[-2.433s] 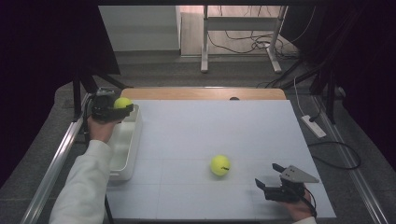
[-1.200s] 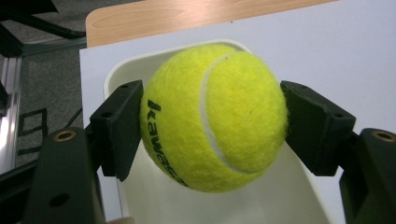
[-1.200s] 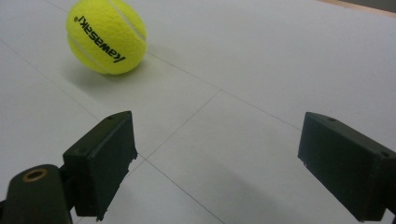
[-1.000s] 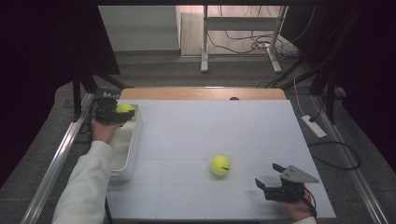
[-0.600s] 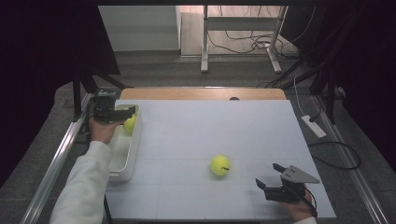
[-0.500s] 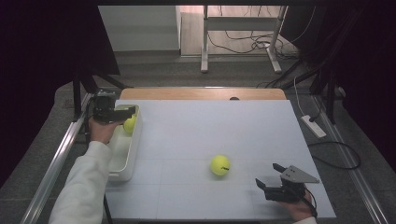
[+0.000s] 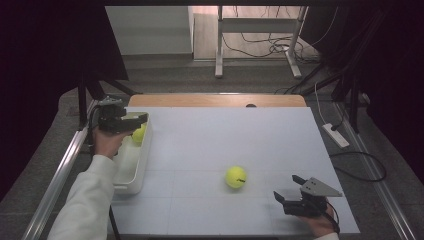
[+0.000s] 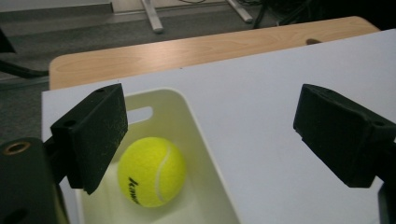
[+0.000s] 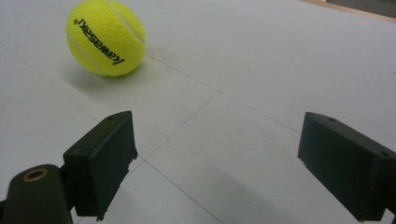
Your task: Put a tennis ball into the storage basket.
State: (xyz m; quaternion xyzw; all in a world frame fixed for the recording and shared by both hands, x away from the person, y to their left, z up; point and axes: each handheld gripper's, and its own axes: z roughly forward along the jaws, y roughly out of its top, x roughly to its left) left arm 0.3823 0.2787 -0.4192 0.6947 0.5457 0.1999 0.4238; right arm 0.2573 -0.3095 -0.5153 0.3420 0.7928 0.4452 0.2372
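Yellow tennis ball lies in the white bin under my left gripper, jaws spread wide. My right gripper, also released, faces a second tennis ball on the table.

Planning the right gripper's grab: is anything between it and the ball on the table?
Nothing visible. Bare table lies between the open right gripper and the ball, which sits ahead and off to one side of its jaws.
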